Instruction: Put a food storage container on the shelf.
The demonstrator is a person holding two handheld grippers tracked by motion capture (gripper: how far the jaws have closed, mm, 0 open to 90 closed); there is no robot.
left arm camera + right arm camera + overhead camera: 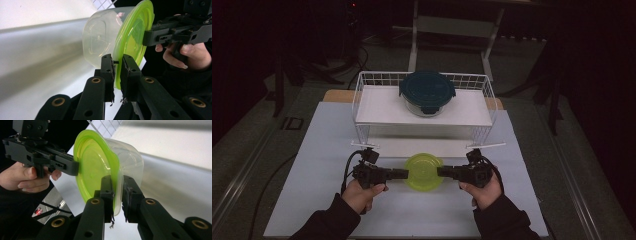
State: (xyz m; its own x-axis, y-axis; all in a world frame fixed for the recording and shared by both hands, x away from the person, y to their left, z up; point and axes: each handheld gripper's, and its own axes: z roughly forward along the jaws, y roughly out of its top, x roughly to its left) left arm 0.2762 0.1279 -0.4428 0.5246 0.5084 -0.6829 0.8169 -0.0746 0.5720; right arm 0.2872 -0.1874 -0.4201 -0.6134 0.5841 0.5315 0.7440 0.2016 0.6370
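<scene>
A clear plastic container with a lime-green lid (424,171) sits at the front middle of the white table, just in front of the wire rack. My left gripper (406,174) is shut on the lid's left rim, and my right gripper (439,172) is shut on its right rim. In the left gripper view the jaws pinch the green lid edge (118,72), with the clear tub (100,47) to the left and the other gripper (175,32) clamped on the far rim. The right gripper view mirrors this: green lid (95,167), clear tub (130,162), other gripper (40,152).
A white wire rack (362,100) with a white shelf stands behind the container. A glass bowl with a dark teal lid (427,92) rests on the shelf. A white mat (312,175) covers the table. Metal frame legs (414,35) stand beyond the table.
</scene>
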